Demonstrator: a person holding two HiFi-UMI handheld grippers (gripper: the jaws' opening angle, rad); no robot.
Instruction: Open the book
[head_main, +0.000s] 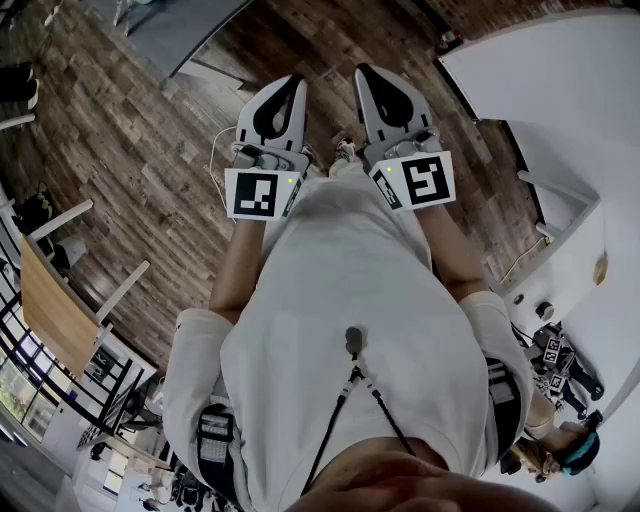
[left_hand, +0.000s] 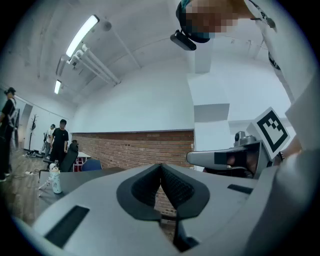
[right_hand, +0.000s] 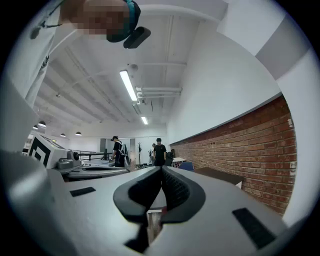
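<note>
Left gripper (left_hand: 161, 166), fingers closed tip to tip, empty, right gripper (right_hand: 161, 170), fingers closed together, empty

My left gripper (head_main: 294, 80) and my right gripper (head_main: 363, 72) sit side by side, near but apart, out in front of my chest and above the floor (head_main: 150, 150). A table (head_main: 560, 80) lies off to my right and a desk (head_main: 50, 310) to my left. Ahead of the left gripper, a bottle (left_hand: 56, 181) stands on a tabletop (left_hand: 87, 179) at the left, with a brick wall (left_hand: 130, 150) behind it.
</note>
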